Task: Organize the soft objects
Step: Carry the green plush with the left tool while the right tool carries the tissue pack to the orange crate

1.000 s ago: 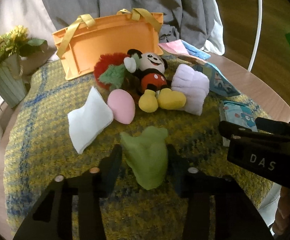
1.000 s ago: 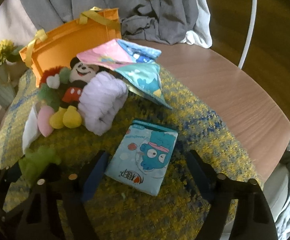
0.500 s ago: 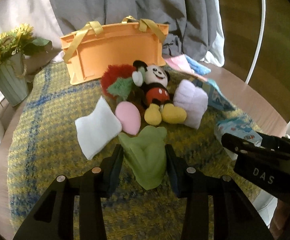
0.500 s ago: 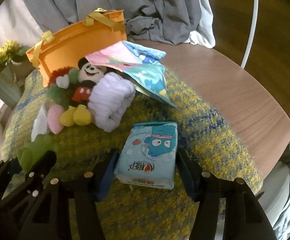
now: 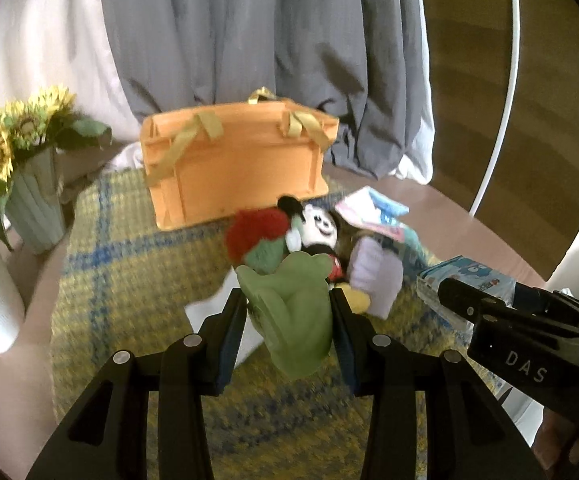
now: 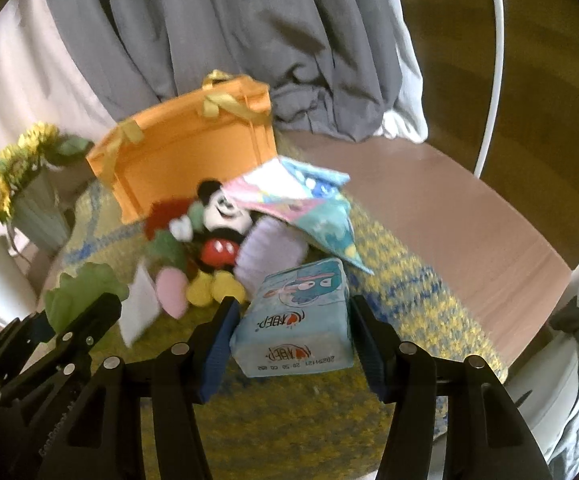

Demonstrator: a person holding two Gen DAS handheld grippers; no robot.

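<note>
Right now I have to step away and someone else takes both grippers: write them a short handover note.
Left gripper: shut on the green plush, lifted off the mat.
Right gripper: jaws have just been closing, now shut on the blue tissue pack, also lifted.
Orange basket stands at the back of the mat; nothing visibly in it.
On the mat in front of it: mouse doll, red plush, lilac towel, pink egg-shaped piece, white pad, printed cloths.
Done: two items picked. Left: everything else.
</note>
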